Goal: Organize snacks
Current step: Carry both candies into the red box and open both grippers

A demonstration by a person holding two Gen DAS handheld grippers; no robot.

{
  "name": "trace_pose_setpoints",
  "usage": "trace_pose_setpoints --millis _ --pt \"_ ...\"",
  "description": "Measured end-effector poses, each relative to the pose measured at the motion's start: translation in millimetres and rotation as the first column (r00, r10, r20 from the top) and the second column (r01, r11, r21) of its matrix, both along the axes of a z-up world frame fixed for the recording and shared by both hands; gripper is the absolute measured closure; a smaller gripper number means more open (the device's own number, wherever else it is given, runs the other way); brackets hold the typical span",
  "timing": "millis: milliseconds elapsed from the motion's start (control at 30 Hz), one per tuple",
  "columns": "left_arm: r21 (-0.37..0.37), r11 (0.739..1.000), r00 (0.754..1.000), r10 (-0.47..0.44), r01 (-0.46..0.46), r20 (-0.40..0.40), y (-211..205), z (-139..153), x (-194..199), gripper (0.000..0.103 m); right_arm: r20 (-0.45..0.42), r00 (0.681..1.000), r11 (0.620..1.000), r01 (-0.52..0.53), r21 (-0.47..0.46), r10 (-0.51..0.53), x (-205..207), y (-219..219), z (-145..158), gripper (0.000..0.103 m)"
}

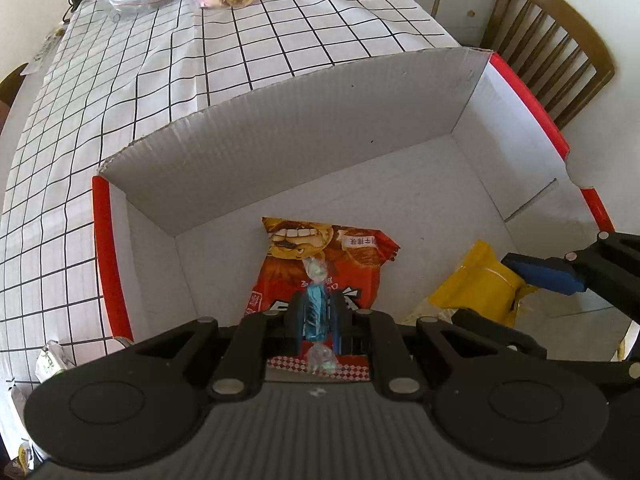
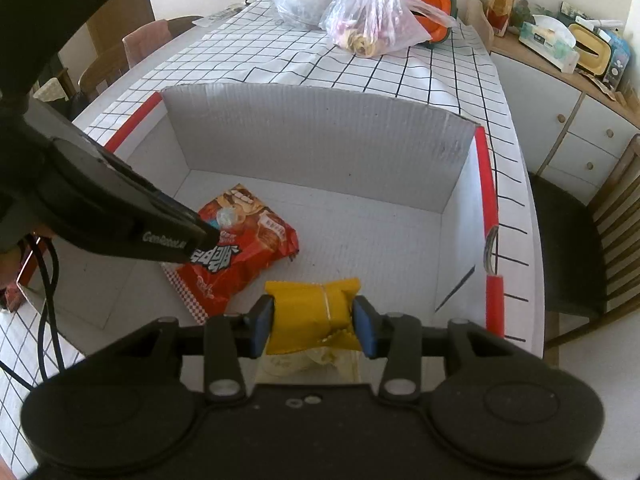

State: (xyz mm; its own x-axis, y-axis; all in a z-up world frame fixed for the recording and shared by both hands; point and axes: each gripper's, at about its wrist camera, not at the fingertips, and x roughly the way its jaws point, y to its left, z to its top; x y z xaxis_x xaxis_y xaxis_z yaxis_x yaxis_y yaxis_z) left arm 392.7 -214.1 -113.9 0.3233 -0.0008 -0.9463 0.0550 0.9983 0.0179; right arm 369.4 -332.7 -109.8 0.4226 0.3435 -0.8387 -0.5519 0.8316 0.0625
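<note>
White corrugated cardboard forms the box, an open one with red-edged sides, standing on a tabletop covered by a checked cloth. Both grippers reach into it from the near side.

The left gripper has its jaws drawn almost together around a blue-wrapped candy; the wrapper's twisted clear ends stick out beyond and behind the jaws. This gripper hangs over a red snack bag that lies flat on the box floor, toward the left of the middle. Whether the candy touches the bag cannot be told. In the right wrist view the left gripper enters from the left, its tip over the red bag, with the clear candy end showing just past it.

The right gripper has its jaws partly open, and the blue pads press on either side of a yellow snack packet, which is pinched and creased between them. The packet sits low in the box near its front right part, just beside the red bag; a pale wrapper shows beneath it.

At the far end of the tabletop are clear plastic bags and an orange container. A wooden chair stands to the right of the box.
</note>
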Motion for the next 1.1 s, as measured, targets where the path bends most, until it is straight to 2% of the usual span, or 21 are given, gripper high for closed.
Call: trace_pose_setpoints --millis 133,400,467,633,900,933,1033,1100 --pt "-0.014 1.000 1.000 -0.002 0.002 0.002 2 2 -2 0.085 0.007 1.000 1.000 0.009 0.018 -0.009 0 -3 4 0.057" --pt "-0.049 0.999 0.997 0.007 -0.003 0.078 10 21 -19 0.082 0.039 0.999 0.997 0.028 0.066 -0.031 -10 -11 22 0.050" --pt "-0.054 0.999 0.995 0.008 -0.003 0.097 11 26 -24 0.075 0.049 0.998 0.996 0.030 0.080 -0.034 -15 -12 28 0.050" --pt "-0.080 0.997 0.990 0.006 0.005 0.143 15 41 -41 0.074 0.072 0.997 0.993 0.033 0.115 -0.041 -28 -16 44 0.048" --pt "-0.095 0.995 0.974 -0.002 0.024 0.225 23 66 -72 0.074 0.113 0.991 0.985 0.047 0.166 -0.066 -48 -18 66 0.039" --pt "-0.099 0.995 0.972 -0.002 0.026 0.235 24 69 -76 0.070 0.116 0.991 0.984 0.046 0.172 -0.066 -50 -17 68 0.039" --pt "-0.104 0.994 0.963 0.006 0.023 0.270 30 78 -89 0.048 0.129 0.989 0.981 0.044 0.190 -0.069 -59 -15 76 0.033" --pt "-0.109 0.994 0.954 0.013 0.021 0.299 34 84 -99 0.043 0.141 0.988 0.978 0.040 0.203 -0.069 -66 -14 81 0.029"
